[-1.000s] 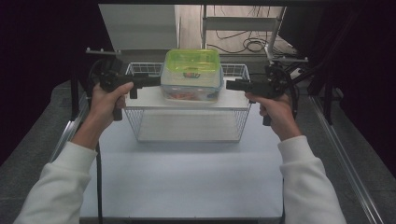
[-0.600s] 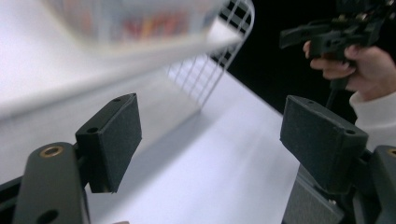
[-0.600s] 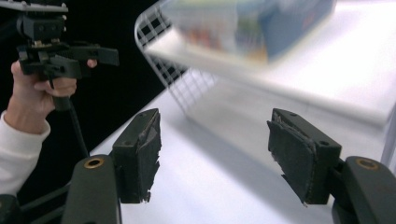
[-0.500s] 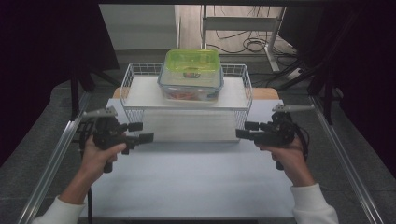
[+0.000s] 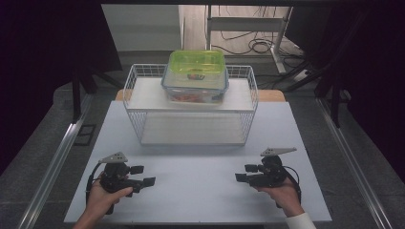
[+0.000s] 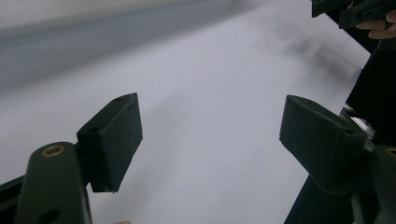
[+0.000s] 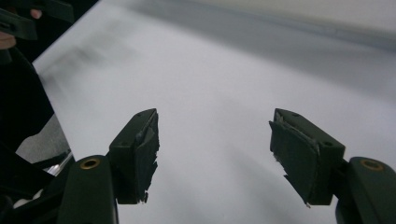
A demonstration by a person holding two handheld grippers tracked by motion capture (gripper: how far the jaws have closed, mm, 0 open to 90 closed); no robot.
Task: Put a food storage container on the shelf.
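Green-lidded box (image 5: 196, 76) atop wire basket (image 5: 136, 102) (both claws empty)

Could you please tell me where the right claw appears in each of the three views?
High view: the right claw sits at lower right, low over the white board, pointing left.
Left gripper view: it is in the top right corner, far off.
Right gripper view: its own jaws rise from the bottom, apart, having just opened a little further, with nothing between them.
Shared landmark: the white board.
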